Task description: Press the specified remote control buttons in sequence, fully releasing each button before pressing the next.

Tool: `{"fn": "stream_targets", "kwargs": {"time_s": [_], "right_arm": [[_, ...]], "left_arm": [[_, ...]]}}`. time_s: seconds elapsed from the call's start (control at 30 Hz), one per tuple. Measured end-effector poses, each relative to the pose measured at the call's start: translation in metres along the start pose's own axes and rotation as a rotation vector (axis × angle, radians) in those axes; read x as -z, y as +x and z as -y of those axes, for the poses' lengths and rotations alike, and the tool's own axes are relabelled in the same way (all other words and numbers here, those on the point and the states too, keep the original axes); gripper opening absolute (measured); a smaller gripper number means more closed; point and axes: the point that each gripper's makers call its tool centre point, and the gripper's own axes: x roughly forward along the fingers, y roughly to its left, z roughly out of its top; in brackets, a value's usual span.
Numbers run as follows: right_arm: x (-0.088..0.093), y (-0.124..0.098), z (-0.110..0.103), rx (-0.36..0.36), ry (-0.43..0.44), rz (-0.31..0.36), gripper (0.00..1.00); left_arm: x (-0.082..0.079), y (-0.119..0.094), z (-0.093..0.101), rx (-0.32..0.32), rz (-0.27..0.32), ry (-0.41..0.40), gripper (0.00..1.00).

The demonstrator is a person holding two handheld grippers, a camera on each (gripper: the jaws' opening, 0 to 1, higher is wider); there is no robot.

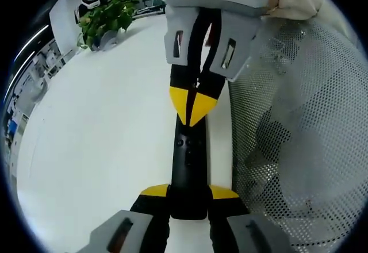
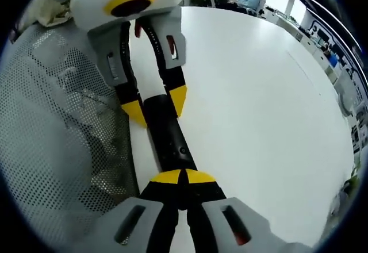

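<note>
Left gripper (image 1: 187, 198) clamps the near end of the black remote (image 1: 188, 167), flat on the white table (image 1: 103, 144). Right gripper (image 2: 183, 177), yellow tips closed together, presses down on the remote's top. Mesh chair back (image 1: 293, 126) beside; potted plant (image 1: 106, 17) far off.

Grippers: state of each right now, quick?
Left gripper: shut on the remote, clamping its near end.
Right gripper: shut, tips together over the remote's buttons.
</note>
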Motion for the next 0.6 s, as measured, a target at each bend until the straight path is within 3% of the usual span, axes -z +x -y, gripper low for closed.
{"fn": "stream_targets", "kwargs": {"time_s": [0.23, 0.43, 0.6], "right_arm": [[-0.002, 0.0, 0.0, 0.017, -0.01, -0.008, 0.0], [-0.009, 0.0, -0.005, -0.026, 0.027, 0.03, 0.0], [-0.011, 0.004, -0.005, -0.018, -0.009, 0.028, 0.0]], "left_arm": [[0.0, 0.0, 0.0, -0.002, 0.002, -0.003, 0.25], [0.0, 0.0, 0.0, -0.003, 0.003, -0.004, 0.25], [0.0, 0.0, -0.001, -0.002, 0.005, -0.002, 0.25]]}}
